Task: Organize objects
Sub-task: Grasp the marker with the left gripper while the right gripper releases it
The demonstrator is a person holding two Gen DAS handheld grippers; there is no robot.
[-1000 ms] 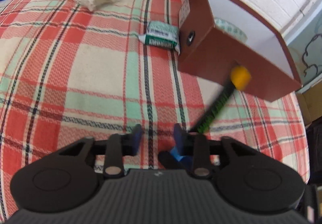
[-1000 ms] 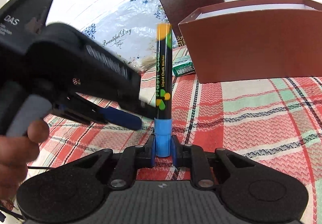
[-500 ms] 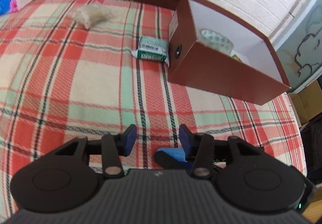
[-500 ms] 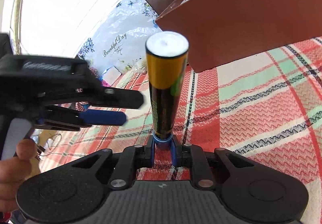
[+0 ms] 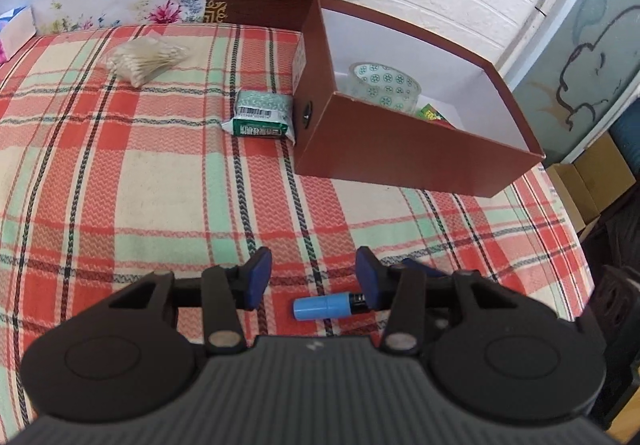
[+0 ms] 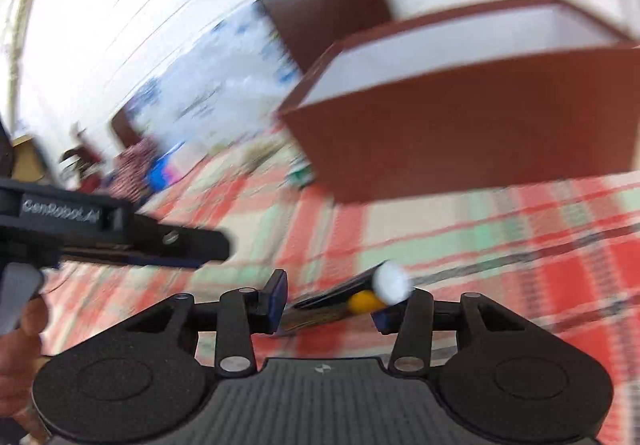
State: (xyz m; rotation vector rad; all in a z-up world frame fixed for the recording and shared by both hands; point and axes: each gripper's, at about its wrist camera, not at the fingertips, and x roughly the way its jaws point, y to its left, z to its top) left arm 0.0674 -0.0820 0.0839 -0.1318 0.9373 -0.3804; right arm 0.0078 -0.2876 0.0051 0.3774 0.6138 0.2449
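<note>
In the left wrist view the left gripper [image 5: 308, 277] sits at lower centre with its jaws spread wide and nothing between them. Just below them the marker [image 5: 328, 307] lies on the plaid cloth [image 5: 140, 173], its blue end showing. The brown box [image 5: 400, 153] stands at upper right, holding a tape roll [image 5: 386, 87]; a green packet [image 5: 262, 119] lies just beside its left wall, and a bag of swabs [image 5: 146, 59] at upper left. In the blurred right wrist view the right gripper [image 6: 330, 303] is also spread apart, the marker [image 6: 340, 301] lying loose between its fingers, white tip to the right.
</note>
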